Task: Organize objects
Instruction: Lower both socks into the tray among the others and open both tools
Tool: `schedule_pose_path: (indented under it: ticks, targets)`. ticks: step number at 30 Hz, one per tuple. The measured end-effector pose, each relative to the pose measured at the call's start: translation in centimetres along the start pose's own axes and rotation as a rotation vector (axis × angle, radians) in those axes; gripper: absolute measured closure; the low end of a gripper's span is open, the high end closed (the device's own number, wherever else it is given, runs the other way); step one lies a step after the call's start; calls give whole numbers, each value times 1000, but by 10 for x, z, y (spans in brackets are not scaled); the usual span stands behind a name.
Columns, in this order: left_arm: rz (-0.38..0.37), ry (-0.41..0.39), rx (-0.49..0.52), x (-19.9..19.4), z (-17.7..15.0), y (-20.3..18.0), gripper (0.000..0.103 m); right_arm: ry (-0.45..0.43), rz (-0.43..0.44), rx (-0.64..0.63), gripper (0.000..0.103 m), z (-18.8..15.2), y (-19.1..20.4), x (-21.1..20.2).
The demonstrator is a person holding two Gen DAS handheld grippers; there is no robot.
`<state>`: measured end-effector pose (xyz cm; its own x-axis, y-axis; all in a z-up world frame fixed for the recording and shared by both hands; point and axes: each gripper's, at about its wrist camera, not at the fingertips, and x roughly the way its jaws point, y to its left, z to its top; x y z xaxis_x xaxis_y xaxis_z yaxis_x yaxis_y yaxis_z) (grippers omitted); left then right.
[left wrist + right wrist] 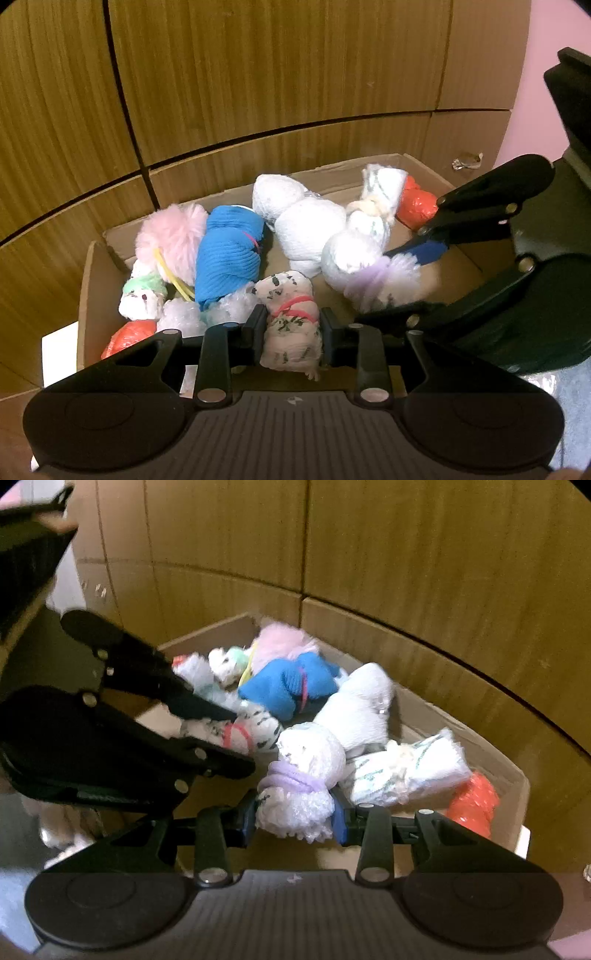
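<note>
Pinching a speckled white bundle (291,325) tied with a red band, the left gripper (292,334) hangs over the cardboard box (90,291); the right gripper (295,814) clamps a bubble-wrap bundle (301,771) bound in purple. Best to lower each into bare floor before letting go. The blue roll (227,258), pink fluff (173,236) and orange parcel (474,803) crowd the box, and the two tools nearly meet.

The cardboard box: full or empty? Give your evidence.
Nearly full: the cardboard box holds many tied bundles, including a blue one, covering most of its floor.

No readable text, labels or numbers anywhere (bundles and box included).
</note>
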<state>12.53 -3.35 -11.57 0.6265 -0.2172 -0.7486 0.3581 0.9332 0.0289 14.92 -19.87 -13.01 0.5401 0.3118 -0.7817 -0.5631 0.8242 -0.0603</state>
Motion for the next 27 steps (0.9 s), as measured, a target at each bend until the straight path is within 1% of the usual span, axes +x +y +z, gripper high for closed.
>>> schedule_pose_path:
  ticks: [2, 5, 7, 9, 10, 11, 12, 17, 23, 27]
  targets:
    - [-14, 5, 3, 1, 1, 0, 63, 27, 2, -12, 66, 0, 1, 5]
    - [-14, 10, 11, 4, 3, -2, 64, 43, 9, -9, 66, 2, -2, 9]
    - [-22, 15, 5, 6, 5, 0, 61, 52, 9, -8, 63, 3, -5, 8]
    - [-30, 20, -5, 6, 7, 1, 53, 59, 2, -15, 54, 3, -4, 6]
    - [-35, 22, -10, 7, 8, 2, 51, 61, -5, -21, 52, 3, -4, 5]
    - [-42, 25, -16, 6, 9, 2, 47, 63, -6, -24, 49, 3, -3, 3]
    - [-46, 24, -18, 5, 9, 2, 42, 63, -6, -27, 48, 2, -3, 2]
    - [-37, 14, 4, -2, 11, -5, 37, 65, -11, -32, 48, 2, 0, -4]
    - [-39, 4, -14, -12, 13, -6, 31, 57, -14, -33, 48, 2, 3, -14]
    - [-42, -8, -31, -22, 13, -5, 26, 41, -24, -30, 42, 2, 5, -24]
